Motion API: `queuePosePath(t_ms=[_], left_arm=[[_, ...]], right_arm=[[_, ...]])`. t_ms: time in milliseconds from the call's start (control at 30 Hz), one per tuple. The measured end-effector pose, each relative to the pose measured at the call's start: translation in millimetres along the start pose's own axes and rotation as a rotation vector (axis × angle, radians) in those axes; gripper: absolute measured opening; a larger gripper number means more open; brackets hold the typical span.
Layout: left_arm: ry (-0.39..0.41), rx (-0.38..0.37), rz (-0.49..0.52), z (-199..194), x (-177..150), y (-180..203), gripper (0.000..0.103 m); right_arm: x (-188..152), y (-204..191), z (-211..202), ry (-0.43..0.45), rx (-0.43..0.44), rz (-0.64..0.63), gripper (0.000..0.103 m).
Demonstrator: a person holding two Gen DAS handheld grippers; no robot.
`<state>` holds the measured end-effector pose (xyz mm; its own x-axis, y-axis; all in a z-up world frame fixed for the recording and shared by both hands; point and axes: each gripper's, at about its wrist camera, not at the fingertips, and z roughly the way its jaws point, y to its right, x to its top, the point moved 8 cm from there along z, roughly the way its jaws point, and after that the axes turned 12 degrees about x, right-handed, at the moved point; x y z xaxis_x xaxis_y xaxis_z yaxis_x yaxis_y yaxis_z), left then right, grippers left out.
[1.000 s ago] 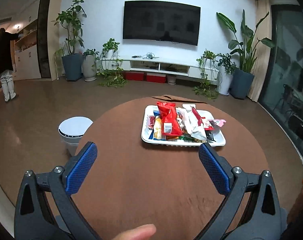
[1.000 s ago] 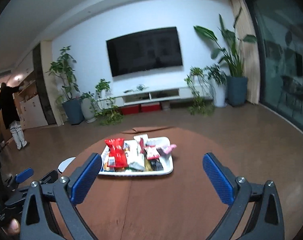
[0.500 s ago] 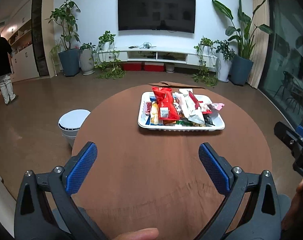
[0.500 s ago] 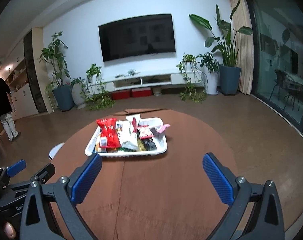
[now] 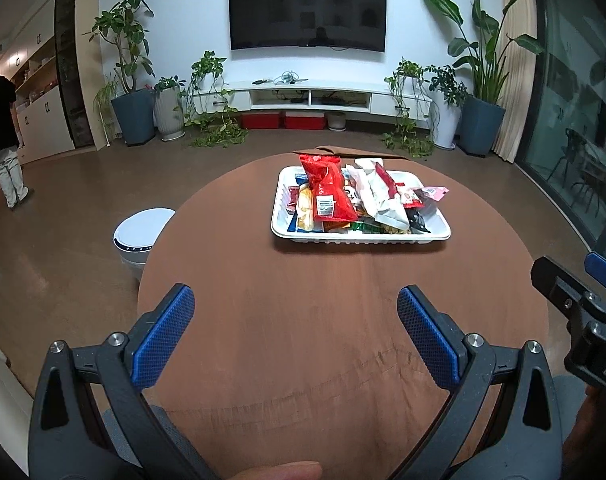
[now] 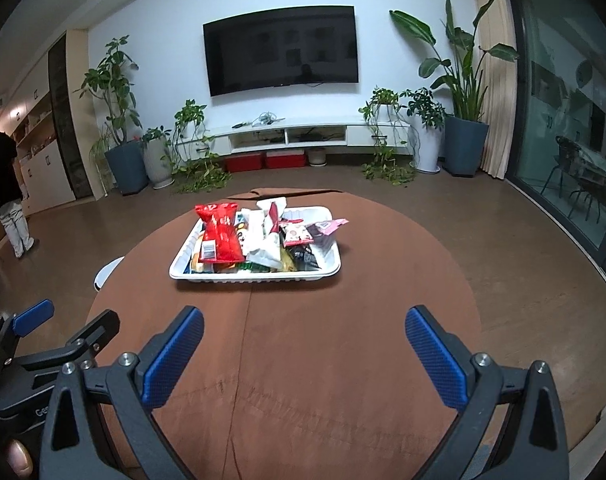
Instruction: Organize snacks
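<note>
Snacks in crinkled wrappers, topped by a red foil bag (image 5: 327,194), are being held heaped in a white ribbed plastic tray (image 5: 359,236) at frame centre, on a round brown-clothed table (image 5: 303,320). Left gripper (image 5: 295,334) and right gripper (image 6: 303,350) are being held wide apart, gripping nothing.

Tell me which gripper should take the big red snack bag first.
Left, probably. The red bag lies on the tray's left side, closer to the left gripper. The right gripper is equally open but faces the tray's right side.
</note>
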<state>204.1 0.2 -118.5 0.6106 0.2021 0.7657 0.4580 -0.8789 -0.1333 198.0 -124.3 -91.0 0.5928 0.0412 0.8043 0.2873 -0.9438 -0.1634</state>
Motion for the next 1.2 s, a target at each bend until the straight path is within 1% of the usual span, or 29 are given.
queuePosePath(t_ms=[400,1200], left_arm=[[-0.031,-0.004,0.011,13,-7,3,0.103],[-0.048,-0.005,0.028,23,-14,8,0.103]], right_arm=[[-8,-1,6,-0.039,0.003,0.012,0.103],[-12,0,11,-0.075,0.007,0.016,0.103]])
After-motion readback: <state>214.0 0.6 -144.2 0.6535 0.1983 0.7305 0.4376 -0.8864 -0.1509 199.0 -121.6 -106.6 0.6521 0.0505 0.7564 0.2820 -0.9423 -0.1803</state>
